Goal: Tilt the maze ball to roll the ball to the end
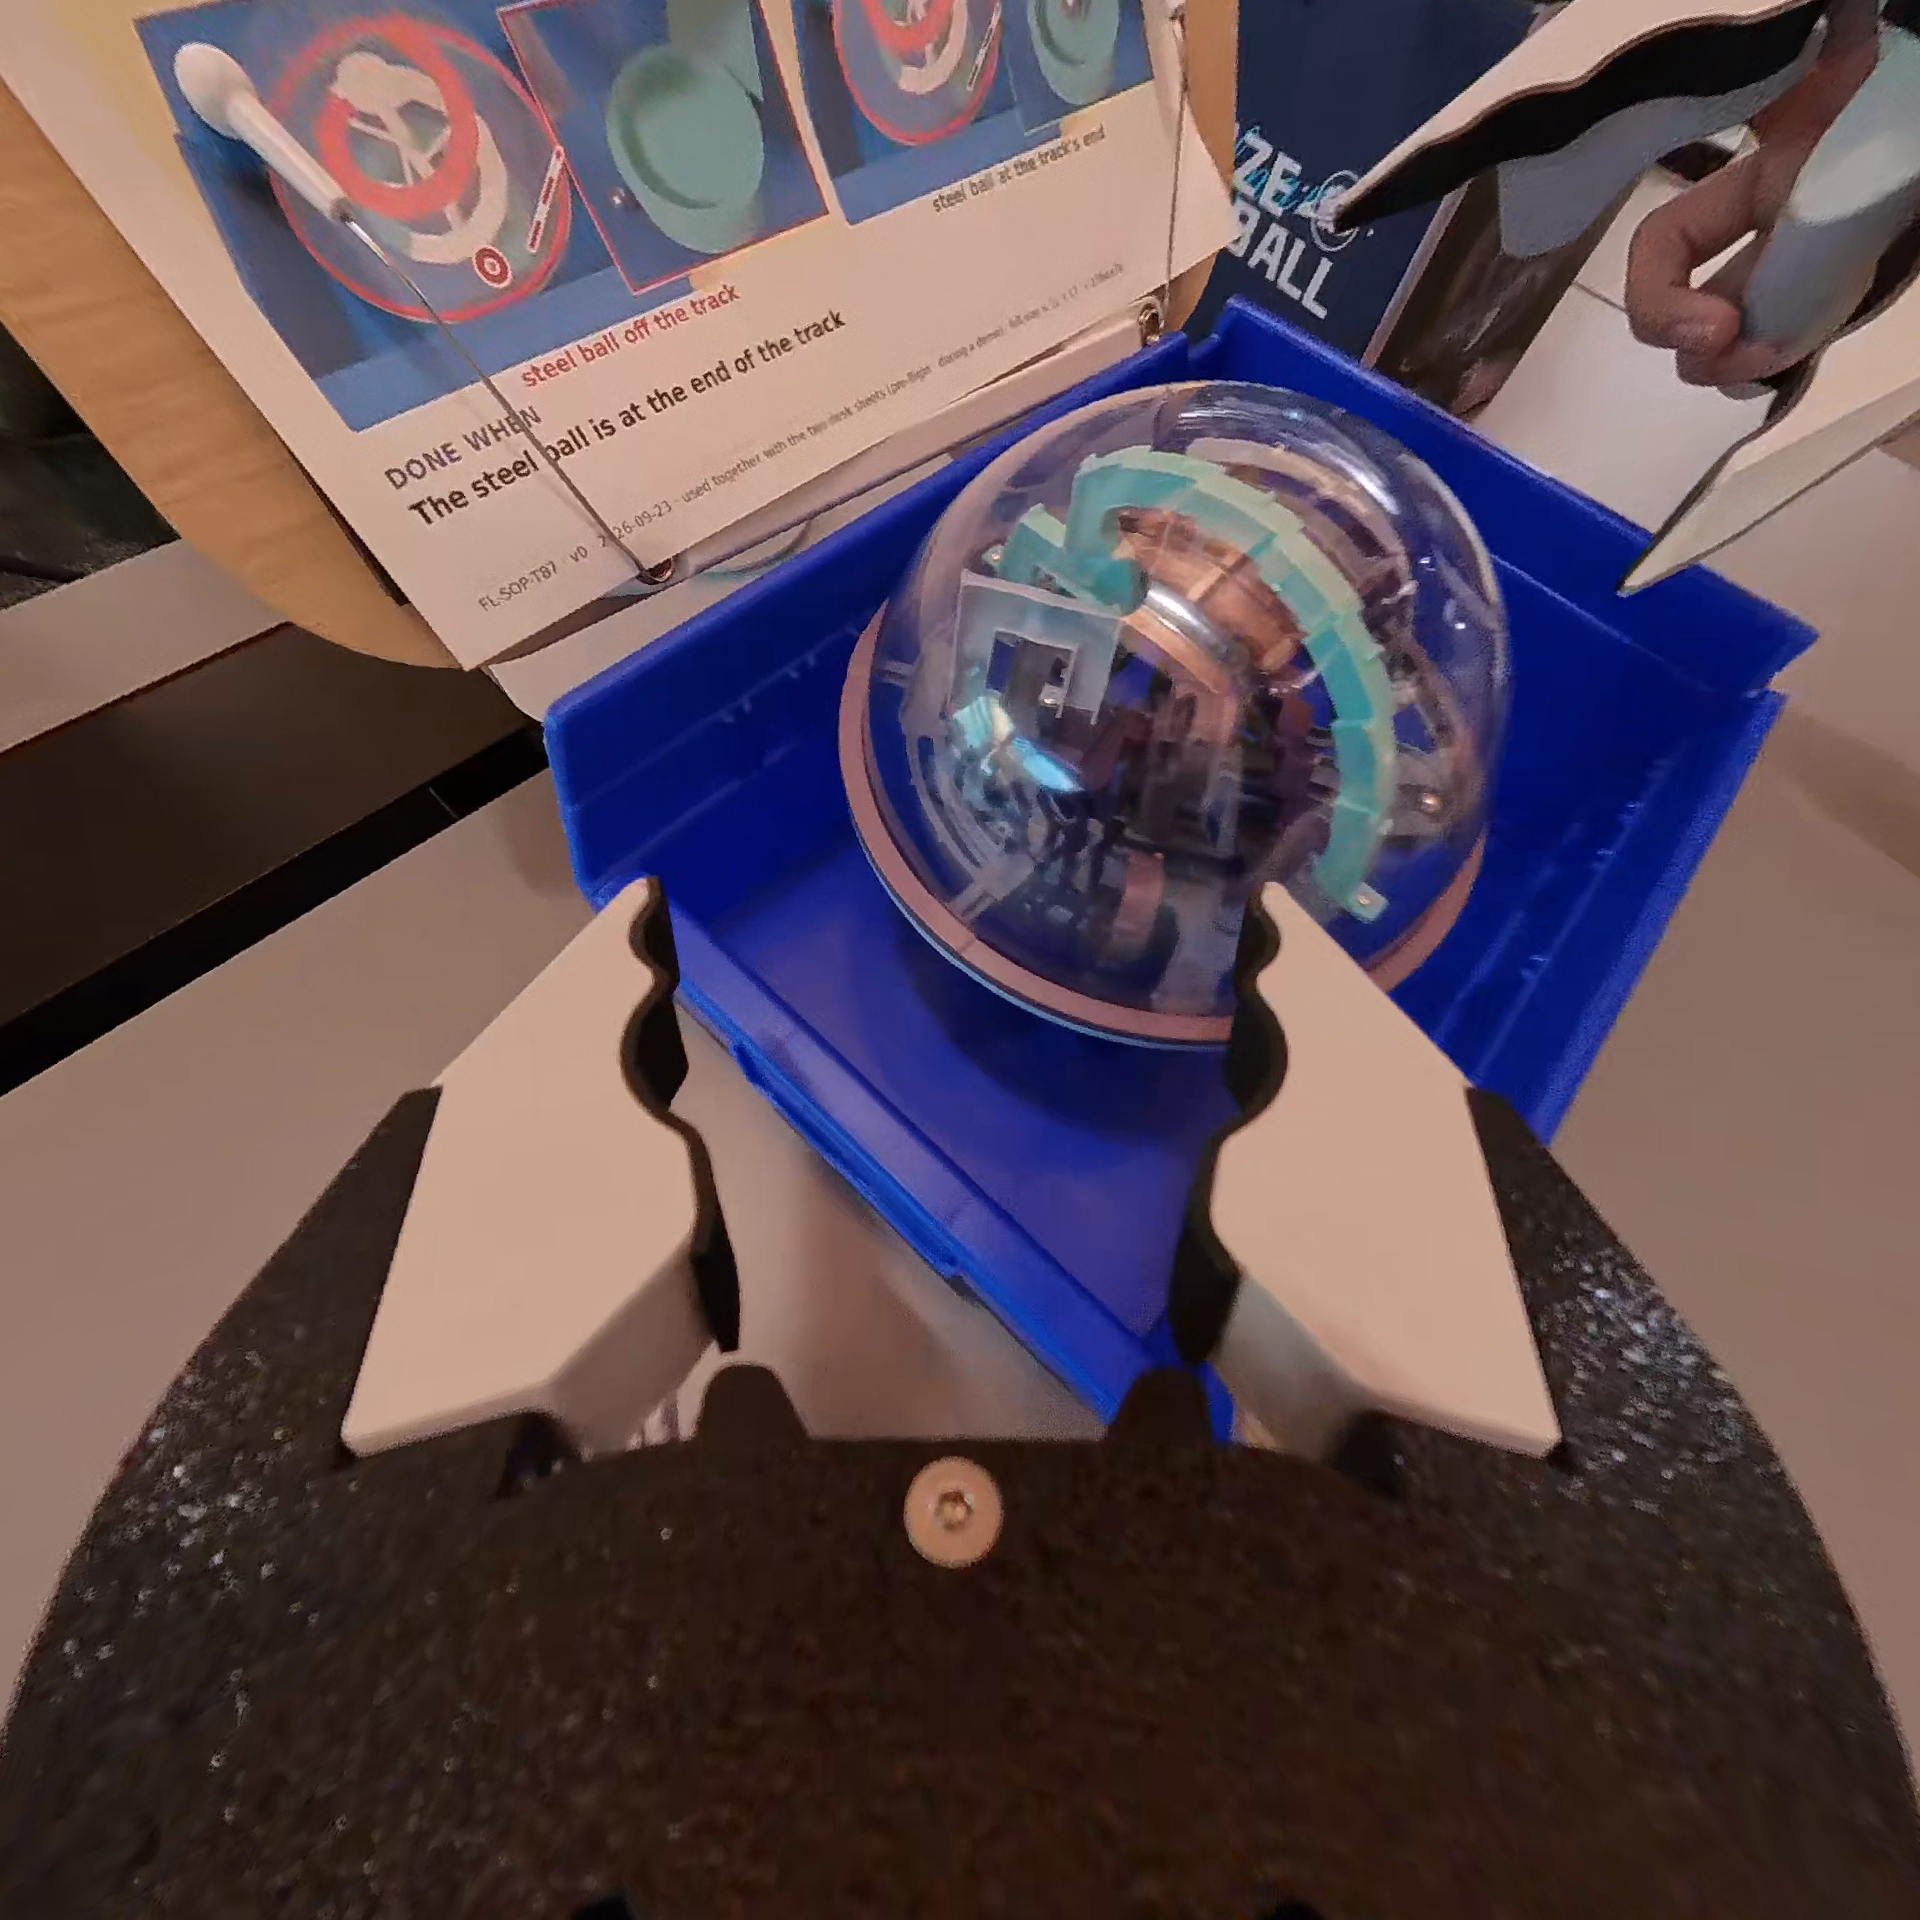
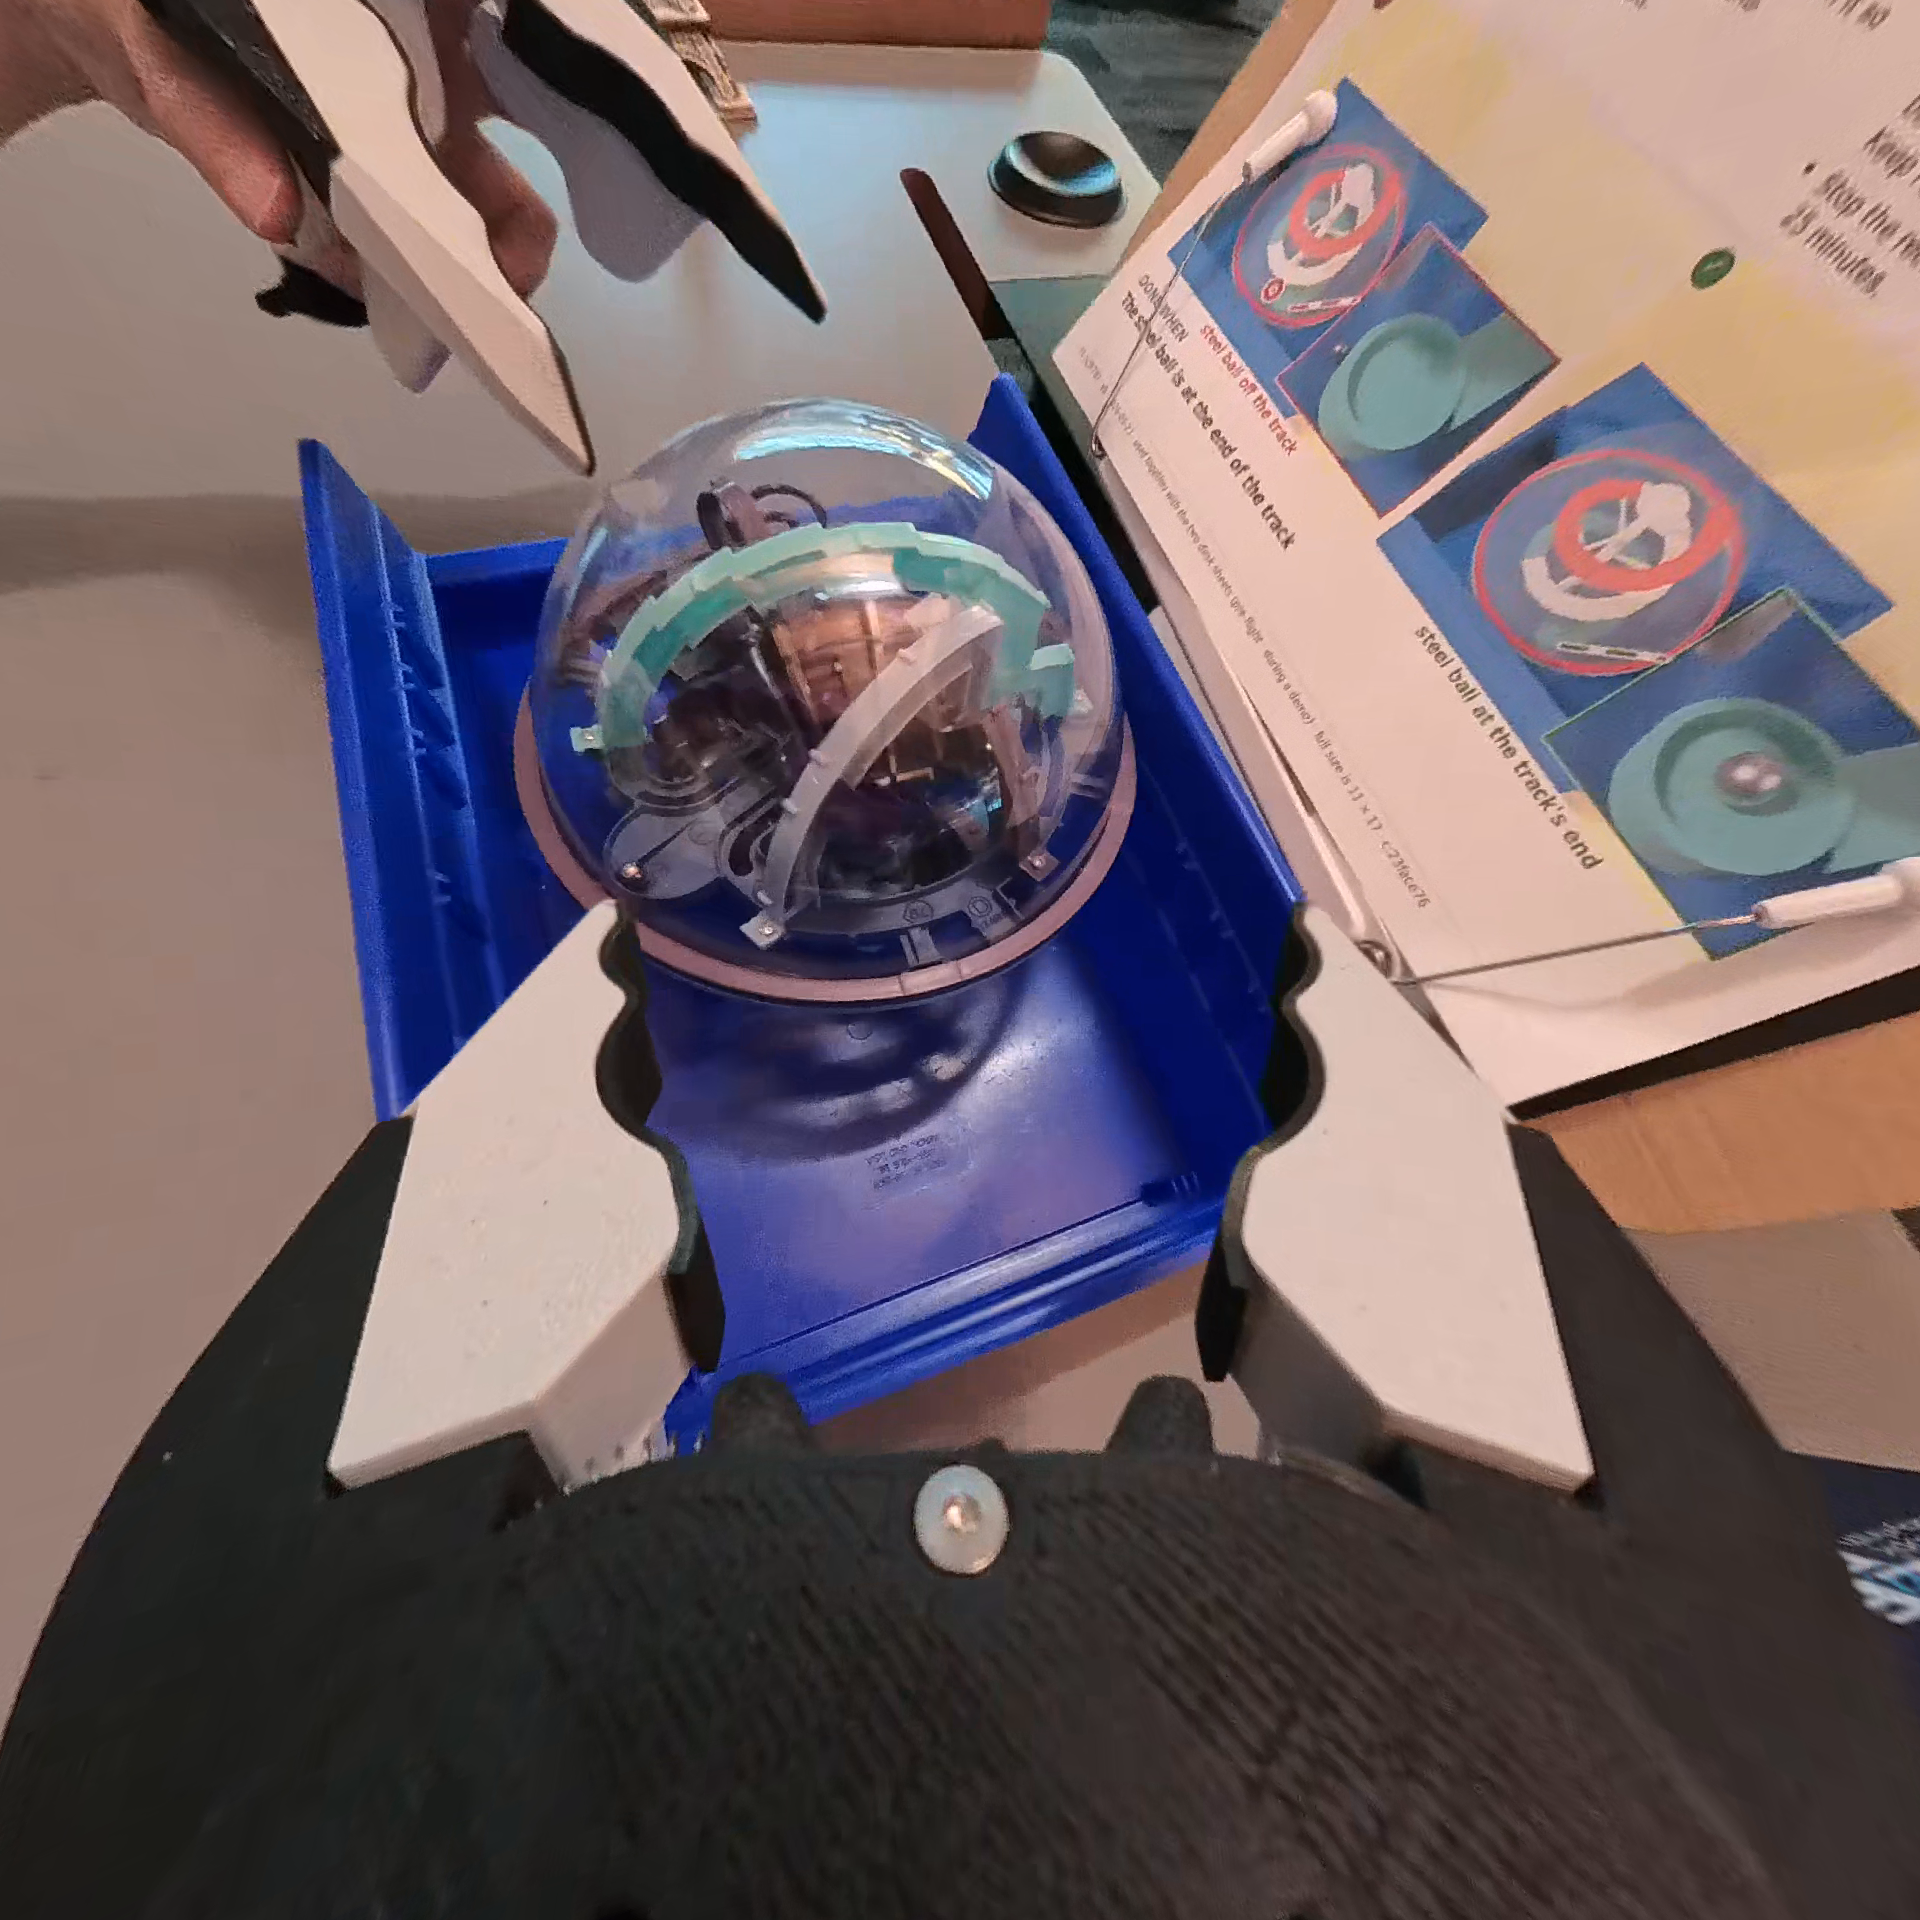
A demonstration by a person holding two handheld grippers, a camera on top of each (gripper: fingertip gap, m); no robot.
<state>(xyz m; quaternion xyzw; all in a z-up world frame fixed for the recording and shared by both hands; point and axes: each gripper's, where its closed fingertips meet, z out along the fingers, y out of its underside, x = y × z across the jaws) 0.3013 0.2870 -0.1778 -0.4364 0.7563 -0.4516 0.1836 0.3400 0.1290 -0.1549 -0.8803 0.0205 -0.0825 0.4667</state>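
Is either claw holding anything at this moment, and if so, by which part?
Nothing is held. The left claw and right claw are both open, on opposite sides of the maze ball, which sits in the blue bin.

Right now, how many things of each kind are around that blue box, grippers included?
Grippers: 2, left gripper and right gripper, both open.
Maze ball: 1, sitting in the bin.
Blue bin: 1.
Instruction sheet: 1.
Total: 5.
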